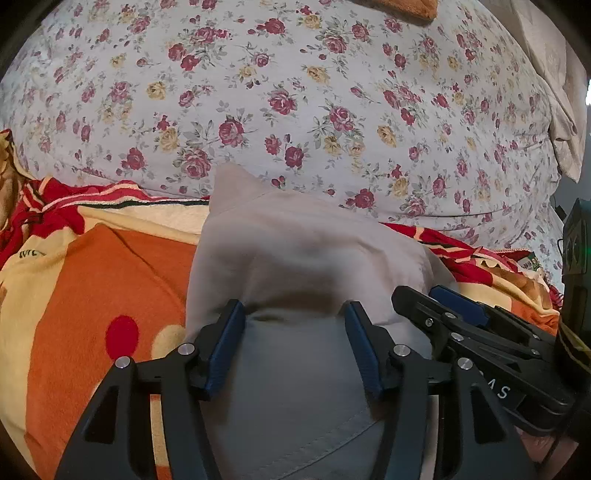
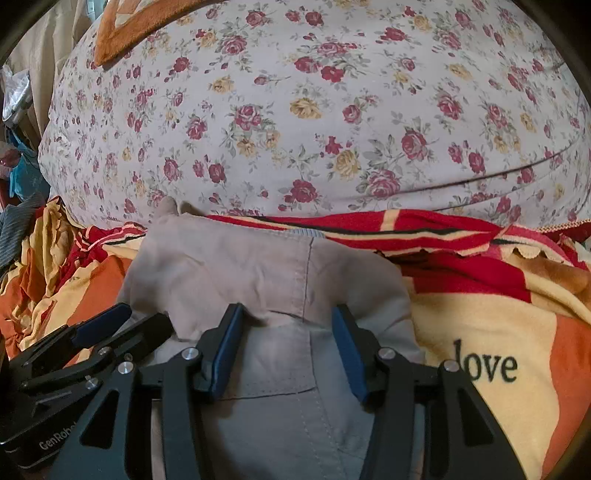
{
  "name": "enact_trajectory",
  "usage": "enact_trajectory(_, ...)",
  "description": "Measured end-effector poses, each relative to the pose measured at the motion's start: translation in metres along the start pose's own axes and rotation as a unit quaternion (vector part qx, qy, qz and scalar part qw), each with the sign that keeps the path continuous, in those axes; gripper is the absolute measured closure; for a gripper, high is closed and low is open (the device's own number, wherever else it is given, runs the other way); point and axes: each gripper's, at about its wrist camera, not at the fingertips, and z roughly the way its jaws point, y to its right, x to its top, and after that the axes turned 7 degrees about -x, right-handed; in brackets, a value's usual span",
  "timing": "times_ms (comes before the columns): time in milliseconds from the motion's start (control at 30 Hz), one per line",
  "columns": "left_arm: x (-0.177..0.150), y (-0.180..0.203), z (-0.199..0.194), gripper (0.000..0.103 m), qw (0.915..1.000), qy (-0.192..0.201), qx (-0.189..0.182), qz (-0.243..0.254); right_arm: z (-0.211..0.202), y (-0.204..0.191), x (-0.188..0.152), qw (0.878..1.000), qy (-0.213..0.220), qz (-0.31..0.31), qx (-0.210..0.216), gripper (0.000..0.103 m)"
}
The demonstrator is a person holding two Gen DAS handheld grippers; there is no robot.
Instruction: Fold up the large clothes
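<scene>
A large beige-grey garment [image 1: 295, 251] lies folded on an orange, yellow and red blanket [image 1: 103, 280]. In the left wrist view my left gripper [image 1: 294, 314] stands open over it. The blue pads [image 1: 225, 347] are well apart, with the edge of the upper fold lying slack between the fingertips. In the right wrist view the same garment [image 2: 229, 266] shows a stitched seam. My right gripper [image 2: 288, 312] is open astride it, and the cloth between its pads is not pinched. Both grippers sit close side by side: the right gripper [image 1: 428, 295] shows in the left view, the left gripper [image 2: 136, 321] in the right view.
A big floral quilt [image 1: 295, 92] rises just behind the garment. An orange plush item [image 2: 122, 33] lies on top of it. The blanket [image 2: 491, 332] carries the word "love". A dark box [image 1: 576, 258] stands at the right edge. Crumpled cloth and clutter [image 2: 22, 177] sit far left.
</scene>
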Motion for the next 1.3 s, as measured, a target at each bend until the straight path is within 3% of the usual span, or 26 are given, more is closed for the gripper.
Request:
enact_trajectory(433, 0.004, -0.003, 0.0, 0.055, 0.9998, -0.003, -0.015, -0.014, -0.006, -0.003, 0.004, 1.0, 0.001, -0.001, -0.007, 0.049)
enact_trajectory(567, 0.005, -0.006, 0.0, 0.048, 0.999, -0.002, -0.036, -0.025, -0.008, 0.004, 0.004, 1.0, 0.0, 0.019, 0.017, 0.049)
enact_trajectory(700, 0.004, -0.002, 0.001, 0.046, 0.9993, -0.003, -0.032, -0.019, -0.002, 0.014, 0.001, 0.998, -0.007, 0.043, 0.048, 0.046)
enact_trajectory(833, 0.004, -0.002, -0.004, 0.046, 0.9992, -0.002, -0.037, -0.017, -0.002, 0.009, 0.004, 0.999, -0.023, 0.024, 0.036, 0.046)
enact_trajectory(933, 0.005, 0.0, -0.032, 0.046, 0.9997, 0.013, -0.02, -0.008, -0.029, 0.008, 0.007, 0.999, -0.012, 0.027, 0.012, 0.046)
enact_trajectory(1067, -0.005, -0.003, -0.094, 0.046, 0.9984, 0.05, 0.026, 0.006, -0.112, 0.012, 0.0, 0.999, 0.049, 0.014, -0.001, 0.046)
enact_trajectory(1167, -0.028, -0.003, -0.132, 0.046, 0.9964, 0.06, 0.058, 0.013, -0.171, 0.008, -0.029, 0.996, 0.084, -0.028, -0.008, 0.043)
enact_trajectory(1233, -0.055, -0.001, -0.153, 0.046, 0.9963, 0.047, 0.071, -0.001, -0.2, 0.009, -0.051, 0.994, 0.098, -0.041, -0.018, 0.03)
enact_trajectory(1300, -0.084, 0.005, -0.168, 0.046, 0.997, 0.031, 0.071, -0.006, -0.231, 0.011, -0.083, 0.991, 0.114, -0.059, -0.024, 0.03)
